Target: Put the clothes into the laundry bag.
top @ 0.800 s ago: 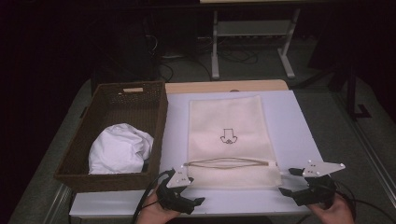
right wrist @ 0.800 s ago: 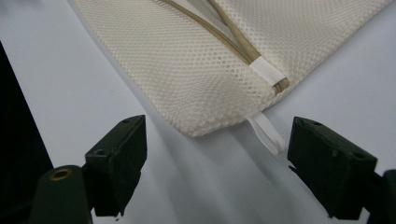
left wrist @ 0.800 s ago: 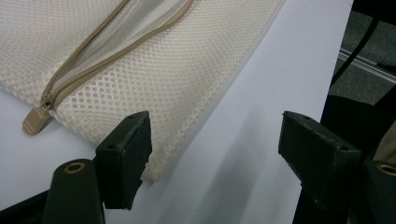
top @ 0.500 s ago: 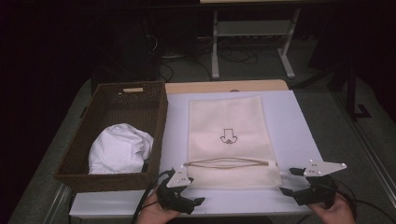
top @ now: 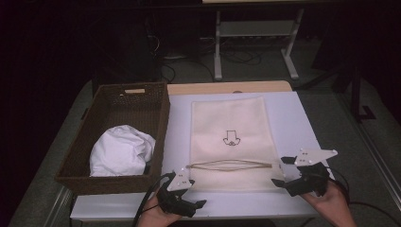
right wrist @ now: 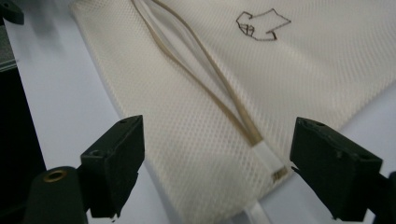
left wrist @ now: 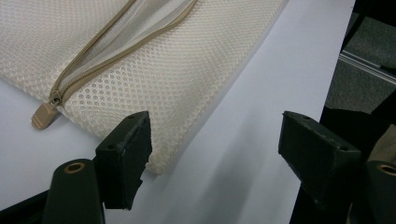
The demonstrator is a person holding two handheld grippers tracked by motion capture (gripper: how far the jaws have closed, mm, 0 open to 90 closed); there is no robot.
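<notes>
Almost nothing has moved in the last second. Your left tool and right tool sit where they did a moment ago, at the near edge of the white surface, one at each near corner of the cream mesh laundry bag. The bag lies flat, lengthwise away from you, beside the brown wicker basket, which holds a crumpled white garment.

Both tools are spread wide and pinch nothing. In the left gripper view, the bag's corner lies just ahead of one jaw, and the tan zipper pull rests at the left end of the zipper. The zipper is drawn open, so the mouth gapes a little across the bag's near end. In the right gripper view, the zipper's far end stop lies between the jaws.

This stillness suggests a pause before the next step. The bag is already unzipped, and the garment is untouched in the basket. Likely next: hold the mouth open with one tool and fetch the garment with the other.
</notes>
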